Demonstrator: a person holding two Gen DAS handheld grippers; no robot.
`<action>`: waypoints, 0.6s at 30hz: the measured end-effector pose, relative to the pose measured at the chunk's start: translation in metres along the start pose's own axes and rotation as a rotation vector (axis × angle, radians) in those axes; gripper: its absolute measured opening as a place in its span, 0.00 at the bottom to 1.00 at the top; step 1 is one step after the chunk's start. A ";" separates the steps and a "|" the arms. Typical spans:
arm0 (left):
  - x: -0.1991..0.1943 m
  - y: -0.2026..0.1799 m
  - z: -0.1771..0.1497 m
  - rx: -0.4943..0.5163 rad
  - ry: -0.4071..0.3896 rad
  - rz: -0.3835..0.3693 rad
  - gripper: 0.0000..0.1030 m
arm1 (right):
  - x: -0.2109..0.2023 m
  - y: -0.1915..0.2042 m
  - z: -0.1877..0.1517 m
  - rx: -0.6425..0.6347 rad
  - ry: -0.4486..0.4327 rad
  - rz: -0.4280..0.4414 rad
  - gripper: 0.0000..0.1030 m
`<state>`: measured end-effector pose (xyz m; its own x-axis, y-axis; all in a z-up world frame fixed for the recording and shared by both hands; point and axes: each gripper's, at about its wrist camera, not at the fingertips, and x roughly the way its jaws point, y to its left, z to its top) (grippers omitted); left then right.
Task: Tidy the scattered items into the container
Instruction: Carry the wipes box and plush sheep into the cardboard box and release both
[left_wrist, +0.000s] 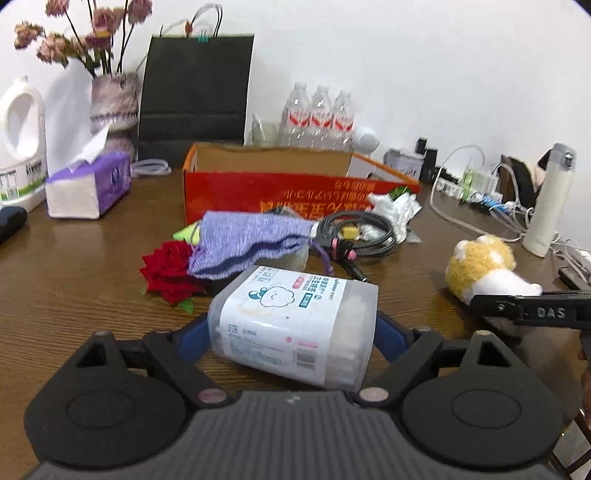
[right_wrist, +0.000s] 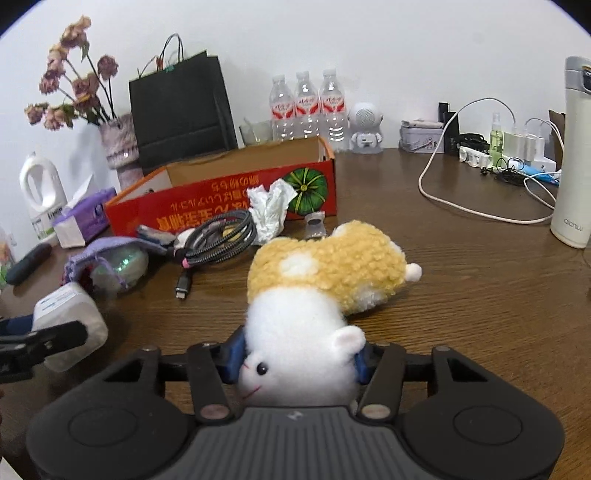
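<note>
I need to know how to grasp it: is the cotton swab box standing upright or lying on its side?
Lying on its side: the cotton swab box rests lengthwise on the table, its printed label facing up, between the left gripper's blue pads.

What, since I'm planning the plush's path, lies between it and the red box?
In the right wrist view, a crumpled tissue and a small grey clip lie between plush and box; otherwise bare table.

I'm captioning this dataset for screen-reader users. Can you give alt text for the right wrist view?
The right gripper clamps the white head of a yellow-and-white plush hamster lying on a wooden table. Behind it sit a coiled cable, crumpled tissue and an open red cardboard box.
</note>
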<state>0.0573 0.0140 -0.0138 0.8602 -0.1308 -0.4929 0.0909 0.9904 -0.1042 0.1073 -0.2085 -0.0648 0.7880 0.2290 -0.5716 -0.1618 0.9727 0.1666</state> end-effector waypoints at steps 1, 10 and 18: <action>-0.004 -0.001 0.000 0.003 -0.004 -0.007 0.87 | -0.001 0.000 0.001 0.000 -0.004 0.006 0.50; -0.036 0.004 0.023 -0.029 -0.109 -0.058 0.87 | -0.019 0.016 0.019 -0.059 -0.122 0.077 0.47; -0.034 0.012 0.044 -0.064 -0.140 -0.086 0.88 | -0.020 0.030 0.040 -0.122 -0.172 0.114 0.39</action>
<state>0.0510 0.0320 0.0402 0.9123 -0.2034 -0.3555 0.1390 0.9702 -0.1983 0.1100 -0.1850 -0.0165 0.8484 0.3380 -0.4074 -0.3180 0.9407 0.1182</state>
